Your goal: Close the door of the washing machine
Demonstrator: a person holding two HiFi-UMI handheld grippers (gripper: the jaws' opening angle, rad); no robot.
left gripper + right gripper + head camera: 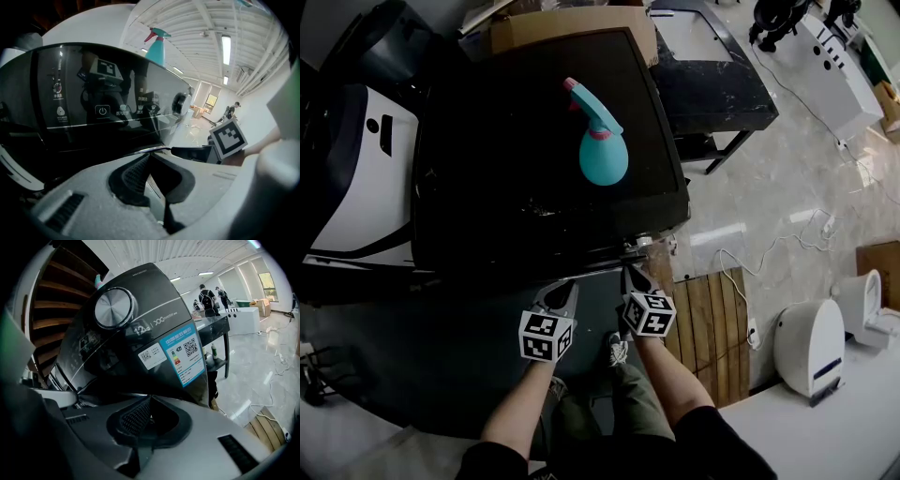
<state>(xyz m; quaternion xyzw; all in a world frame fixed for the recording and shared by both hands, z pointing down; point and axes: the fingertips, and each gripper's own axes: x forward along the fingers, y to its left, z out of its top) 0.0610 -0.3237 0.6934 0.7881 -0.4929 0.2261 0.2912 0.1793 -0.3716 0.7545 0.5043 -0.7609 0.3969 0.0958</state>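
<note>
A: Head view, go.
B: Black washer (534, 187) fills the upper middle, seen from above. A teal spray bottle (602, 141) stands on its top, with a pink collar at the nozzle. Just below the washer's front edge sit the left gripper (564, 289) and right gripper (630, 277), side by side with tips aimed at the front. The right one is nearer the front right corner. Forearms (675, 384) run down to the bottom edge.
A: Door?
B: It's under the top's overhang, can't make it out here. A black desk (712, 84) is to the washer's right, and wooden slats (708, 319) lie on the floor by the right forearm.
A: Left gripper view.
B: Fingers (131, 173) meet at the tips, nothing held. The tips sit close under the glossy control panel (103, 110), which has a power icon (102, 110) on it. The bottle sticks up above the panel. The right gripper's cube (228, 138) is just to the right.
A: Right gripper view.
B: Fingers (136, 418) are together too, and empty. Ahead is the washer's front right corner, with a round dial (112, 307) up top. Below it are a blue energy label (183, 357) and a QR sticker (152, 355). The tips are near the front, contact not clear. Whether the door is open or closed, no view shows.
</note>
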